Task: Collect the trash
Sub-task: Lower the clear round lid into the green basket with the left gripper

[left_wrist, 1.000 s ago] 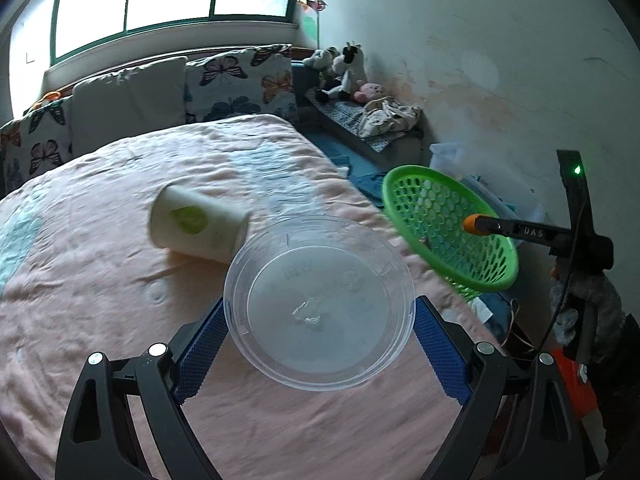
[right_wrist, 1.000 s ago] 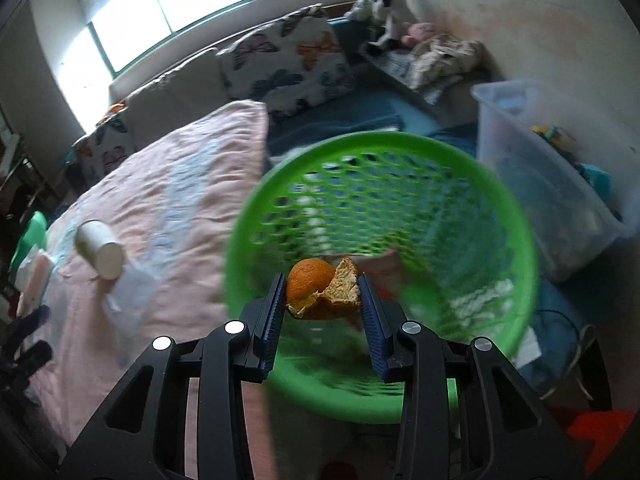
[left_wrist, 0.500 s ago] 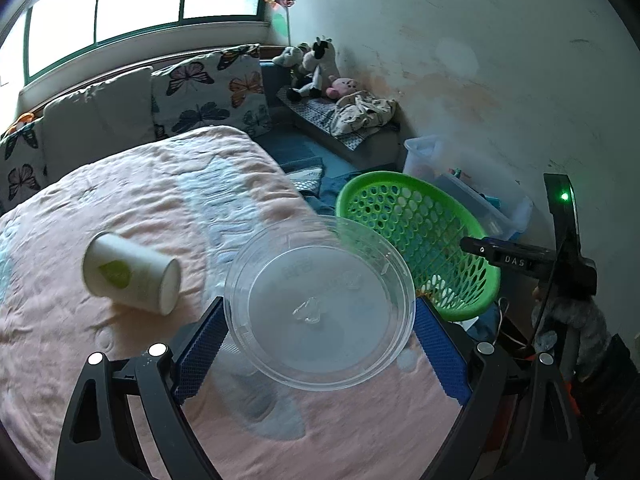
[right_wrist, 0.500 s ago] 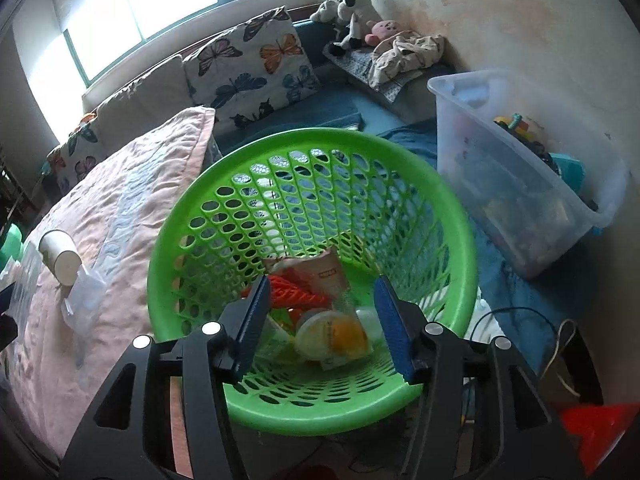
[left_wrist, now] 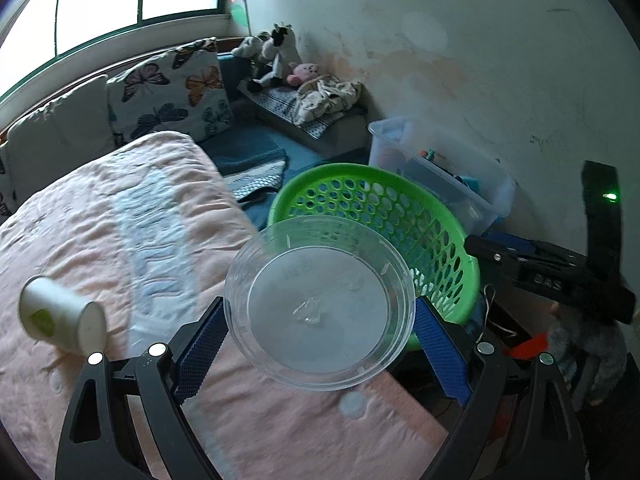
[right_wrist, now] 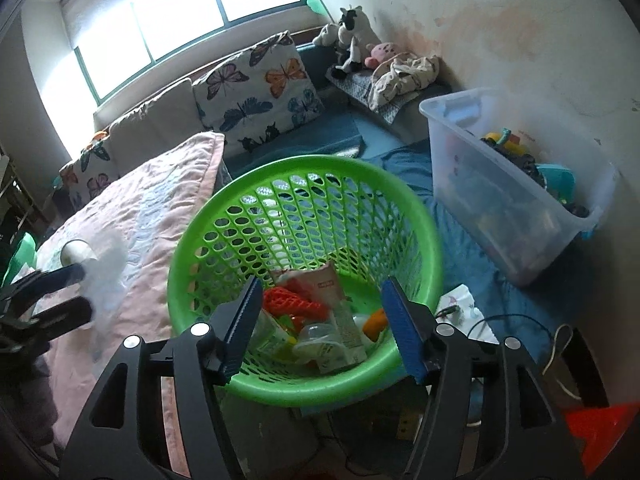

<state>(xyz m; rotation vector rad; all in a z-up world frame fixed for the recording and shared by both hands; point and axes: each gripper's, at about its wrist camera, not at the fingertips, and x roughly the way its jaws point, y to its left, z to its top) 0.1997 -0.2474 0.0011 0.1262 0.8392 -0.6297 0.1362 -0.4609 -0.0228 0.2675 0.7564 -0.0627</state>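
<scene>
My left gripper (left_wrist: pixel 320 332) is shut on a clear round plastic bowl (left_wrist: pixel 320 300), its blue pads pressing on the bowl's two sides. It hovers over the edge of the pink bed (left_wrist: pixel 120 220), just left of the green mesh basket (left_wrist: pixel 360 170). My right gripper (right_wrist: pixel 320 320) hangs over the basket (right_wrist: pixel 280 166); its jaws are opening and nothing is between them. In the basket lie an orange peel (right_wrist: pixel 376 322), a red net (right_wrist: pixel 292 304) and a packet (right_wrist: pixel 320 280). A white paper cup (left_wrist: pixel 60 316) lies on its side on the bed.
A clear storage bin (right_wrist: pixel 512 200) full of toys stands right of the basket by the wall. Butterfly cushions (right_wrist: pixel 260 92) and plush toys (right_wrist: pixel 352 40) line the far side. Cables (right_wrist: pixel 520 324) and a red object (right_wrist: pixel 600 420) lie on the floor near the basket.
The right gripper opened and the orange peel it held now lies in the basket. The left gripper carried the clear bowl rightward across the bed to the basket's side.
</scene>
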